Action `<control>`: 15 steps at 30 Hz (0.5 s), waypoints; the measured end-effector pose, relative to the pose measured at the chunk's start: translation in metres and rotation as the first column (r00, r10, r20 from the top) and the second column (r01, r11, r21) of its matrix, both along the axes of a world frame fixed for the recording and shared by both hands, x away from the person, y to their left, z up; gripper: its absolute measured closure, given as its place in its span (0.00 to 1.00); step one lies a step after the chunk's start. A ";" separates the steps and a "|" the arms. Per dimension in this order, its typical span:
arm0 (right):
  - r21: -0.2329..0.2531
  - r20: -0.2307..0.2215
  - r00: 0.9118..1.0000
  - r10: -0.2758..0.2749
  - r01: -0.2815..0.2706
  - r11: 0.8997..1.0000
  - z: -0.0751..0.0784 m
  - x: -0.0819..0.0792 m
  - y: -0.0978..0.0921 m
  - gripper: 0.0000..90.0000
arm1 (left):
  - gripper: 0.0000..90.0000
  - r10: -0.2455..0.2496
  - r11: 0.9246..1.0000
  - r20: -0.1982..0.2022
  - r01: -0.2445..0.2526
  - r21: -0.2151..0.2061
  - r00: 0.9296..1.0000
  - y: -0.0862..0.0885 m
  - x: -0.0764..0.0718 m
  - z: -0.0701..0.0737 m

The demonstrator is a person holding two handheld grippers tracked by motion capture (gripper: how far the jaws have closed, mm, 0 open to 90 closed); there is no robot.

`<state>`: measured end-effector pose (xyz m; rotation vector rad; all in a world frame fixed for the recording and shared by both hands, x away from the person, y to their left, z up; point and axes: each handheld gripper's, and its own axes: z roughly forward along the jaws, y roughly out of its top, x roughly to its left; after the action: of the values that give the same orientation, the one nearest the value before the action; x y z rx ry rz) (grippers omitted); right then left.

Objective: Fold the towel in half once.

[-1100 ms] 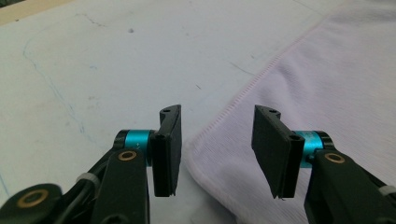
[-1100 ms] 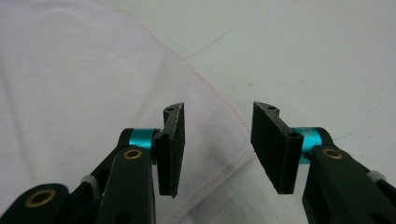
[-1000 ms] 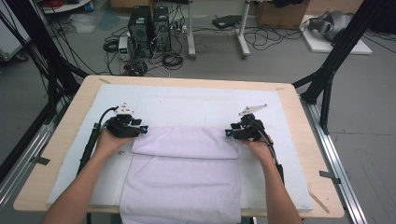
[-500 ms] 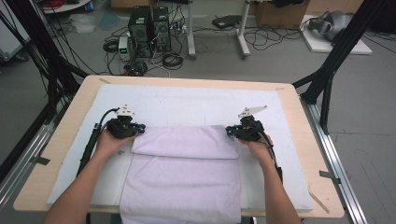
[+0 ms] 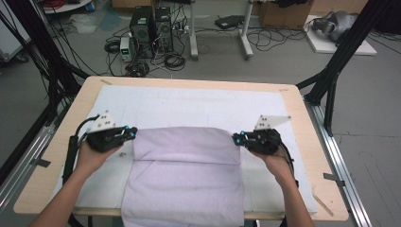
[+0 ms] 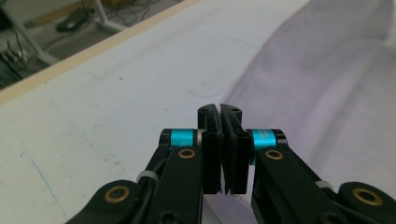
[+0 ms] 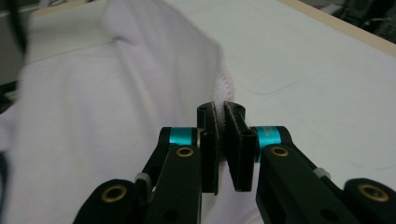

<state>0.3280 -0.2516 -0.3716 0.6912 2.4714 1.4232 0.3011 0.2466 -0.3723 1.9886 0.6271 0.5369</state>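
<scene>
On the table, each gripper, left and right, pinches the folded towel.

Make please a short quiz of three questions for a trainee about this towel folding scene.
1. True or false: the lilac towel hangs over the table's near edge.
2. What does the right gripper pinch? A) a cable B) the towel's edge C) nothing
3. Fill in: the left gripper has its jaws ____.

Key: 1 true. 2 B, fabric shows between the jaws. 3 closed, at the towel's folded corner; no fabric is visible between them.
</scene>
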 end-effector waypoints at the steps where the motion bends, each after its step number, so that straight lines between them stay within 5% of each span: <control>1: 0.011 0.015 0.999 0.031 -0.031 0.999 0.003 -0.015 -0.002 0.94 | 0.95 -0.020 1.000 0.023 0.020 0.001 1.000 0.002 -0.017 0.002; 3: 0.055 0.027 0.995 0.091 -0.092 0.994 0.006 -0.043 -0.006 0.90 | 0.87 -0.065 0.997 0.023 0.066 -0.042 0.998 0.004 -0.045 0.003; 5: 0.077 0.020 0.993 0.118 -0.119 0.990 0.006 -0.058 -0.008 0.81 | 0.72 -0.071 0.997 0.011 0.072 -0.019 0.997 0.003 -0.055 0.000; 11: 0.005 -0.035 0.996 0.079 -0.079 0.997 -0.007 -0.043 -0.004 0.72 | 0.61 -0.049 0.999 -0.028 0.049 -0.008 0.998 0.002 -0.031 -0.011; 15: 0.020 -0.071 0.997 0.019 -0.018 1.000 -0.020 -0.017 -0.004 0.67 | 0.60 0.009 1.000 -0.067 -0.008 0.019 0.998 -0.003 -0.003 -0.026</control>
<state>0.3108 -0.2559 -0.3914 0.7370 2.5271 1.4549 0.2983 0.2437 -0.3984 2.0291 0.6749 0.4841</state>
